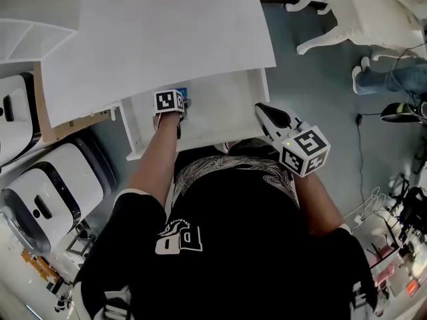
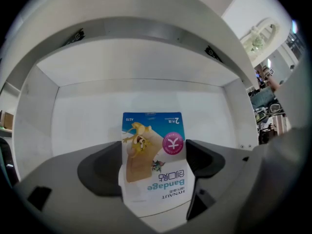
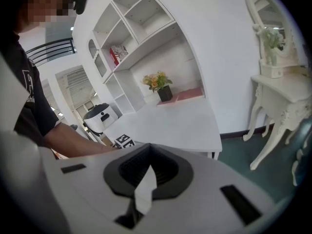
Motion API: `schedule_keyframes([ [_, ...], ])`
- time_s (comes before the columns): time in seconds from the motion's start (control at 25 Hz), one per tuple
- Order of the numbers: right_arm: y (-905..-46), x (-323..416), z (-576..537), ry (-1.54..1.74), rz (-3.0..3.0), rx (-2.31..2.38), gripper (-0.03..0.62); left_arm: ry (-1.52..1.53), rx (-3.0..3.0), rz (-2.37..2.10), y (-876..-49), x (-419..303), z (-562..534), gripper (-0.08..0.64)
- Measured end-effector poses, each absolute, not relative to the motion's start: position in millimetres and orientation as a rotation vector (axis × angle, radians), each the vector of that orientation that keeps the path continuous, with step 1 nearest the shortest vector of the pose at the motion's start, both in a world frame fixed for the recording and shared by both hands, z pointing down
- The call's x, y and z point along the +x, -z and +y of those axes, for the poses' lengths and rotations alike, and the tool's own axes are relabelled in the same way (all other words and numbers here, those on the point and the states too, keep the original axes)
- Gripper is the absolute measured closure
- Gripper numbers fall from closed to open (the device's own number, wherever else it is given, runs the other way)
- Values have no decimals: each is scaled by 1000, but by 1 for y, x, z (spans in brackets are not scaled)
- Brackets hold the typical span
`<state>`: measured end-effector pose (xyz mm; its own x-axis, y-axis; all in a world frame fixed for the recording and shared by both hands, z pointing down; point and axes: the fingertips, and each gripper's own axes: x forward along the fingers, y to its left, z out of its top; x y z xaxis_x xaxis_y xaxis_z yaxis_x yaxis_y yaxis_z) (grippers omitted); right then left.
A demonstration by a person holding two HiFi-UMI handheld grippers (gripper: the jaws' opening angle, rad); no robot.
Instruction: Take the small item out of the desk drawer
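Left hand-held gripper (image 1: 180, 107) is inside the open drawer (image 1: 223, 115) under the worktop (image 1: 167, 39), jaws closed on the bandage packet (image 2: 153, 152), w/ the drawer's far wall beyond it. Grip looks made, but the packet isn't out yet; lift & pull-back remain, I'd say. Right hand-held gripper (image 1: 272, 117) hangs by the drawer's right edge, jaws together, apparently empty.

In the head view, a white rounded machine with black trim (image 1: 40, 202) sits at eight o'clock, with a second like it (image 1: 10, 115) at nine. An ornate white carved table (image 1: 360, 15) stands at two o'clock on the grey-green floor (image 1: 313, 92). In the right gripper view, orange flowers in a black pot (image 3: 161, 86) stand at twelve o'clock below white wall shelves (image 3: 131, 38). The shelves hold a red box (image 3: 116, 54).
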<state>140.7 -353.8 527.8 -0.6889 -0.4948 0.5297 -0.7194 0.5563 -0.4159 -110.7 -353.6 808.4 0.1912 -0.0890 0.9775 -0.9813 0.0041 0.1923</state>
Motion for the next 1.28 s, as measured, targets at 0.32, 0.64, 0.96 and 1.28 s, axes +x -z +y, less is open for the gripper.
schedule_keyframes([
  [0.32, -518, 109, -341, -872, -2472, 994, 583, -1023, 1443, -1046, -788, -107, -340, 156],
  [0.64, -507, 85, -323, -845, -2488, 1025, 583, -1012, 1565, -1002, -760, -112, -336, 160],
  [0.96, -493, 69, -309, -804, -2502, 1080, 583, -954, 1711, -985, -716, -116, -336, 161],
  [1.28, -472, 45, -307, -744, -2542, 1084, 583, -809, 1877, -1011, -652, -124, -338, 161],
])
